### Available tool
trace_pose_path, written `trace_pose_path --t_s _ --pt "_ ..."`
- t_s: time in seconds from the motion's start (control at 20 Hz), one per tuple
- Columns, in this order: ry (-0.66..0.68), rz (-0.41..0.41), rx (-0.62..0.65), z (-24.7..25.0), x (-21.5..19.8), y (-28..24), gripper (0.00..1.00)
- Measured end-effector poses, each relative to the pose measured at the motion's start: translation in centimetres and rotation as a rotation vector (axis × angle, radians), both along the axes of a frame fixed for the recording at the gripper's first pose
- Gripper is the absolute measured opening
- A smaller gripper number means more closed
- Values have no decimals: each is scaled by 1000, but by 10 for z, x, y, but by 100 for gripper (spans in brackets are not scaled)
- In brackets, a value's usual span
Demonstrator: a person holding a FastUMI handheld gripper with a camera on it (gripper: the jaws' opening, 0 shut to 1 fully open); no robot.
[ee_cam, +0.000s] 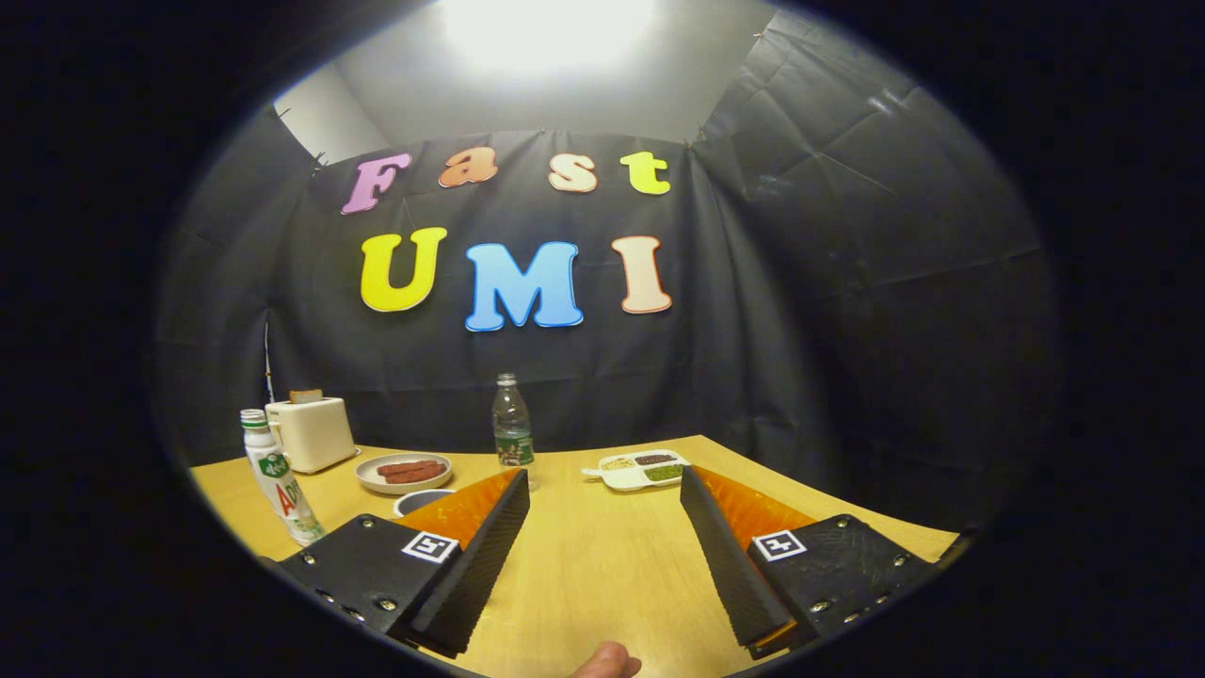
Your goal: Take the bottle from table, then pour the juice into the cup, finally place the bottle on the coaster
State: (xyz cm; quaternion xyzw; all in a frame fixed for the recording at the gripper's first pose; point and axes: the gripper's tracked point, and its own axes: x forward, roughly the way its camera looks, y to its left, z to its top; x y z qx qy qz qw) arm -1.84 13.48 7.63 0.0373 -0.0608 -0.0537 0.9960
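**Gripper wide, nothing held, bottle across the table**

Going left to right. Far left on the wooden table (602,565) I see a white bottle with a green cap (276,478), tilted in the fisheye, standing just outside my left finger. Behind it a cream toaster (311,431) with a slice of bread poking up, against the black cloth wall. Next, a round plate (404,473) with dark reddish sausage-like pieces. Just in front of the plate, a cup (423,500) with a dark inside, partly hidden behind my left finger's tip.

My gripper (604,490) is spread wide, bare tabletop between the fingers, neither one touching anything. Beyond the gap, nearer the left fingertip, stands the clear bottle (512,430), upright, capped, green label, near the table's back edge. Right of it, a white divided tray (640,469) with greenish and dark food in its compartments, just beyond my right finger.

A fingertip (607,662) of my hand shows low down between the fingers. Can't make out a coaster.
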Motion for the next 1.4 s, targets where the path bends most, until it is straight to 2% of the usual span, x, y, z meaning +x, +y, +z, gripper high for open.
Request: trace_pose_path --t_s 0.25,0.4,0.65,1.0,1.4 --pt "22 61 -16 -5 -17 80 98" --pt "-4 175 -4 -6 -22 146 98" --pt "17 282 -33 -17 -24 214 98" --pt "47 406 -24 -39 -4 279 98" --pt "105 466 -44 -59 38 320 98"
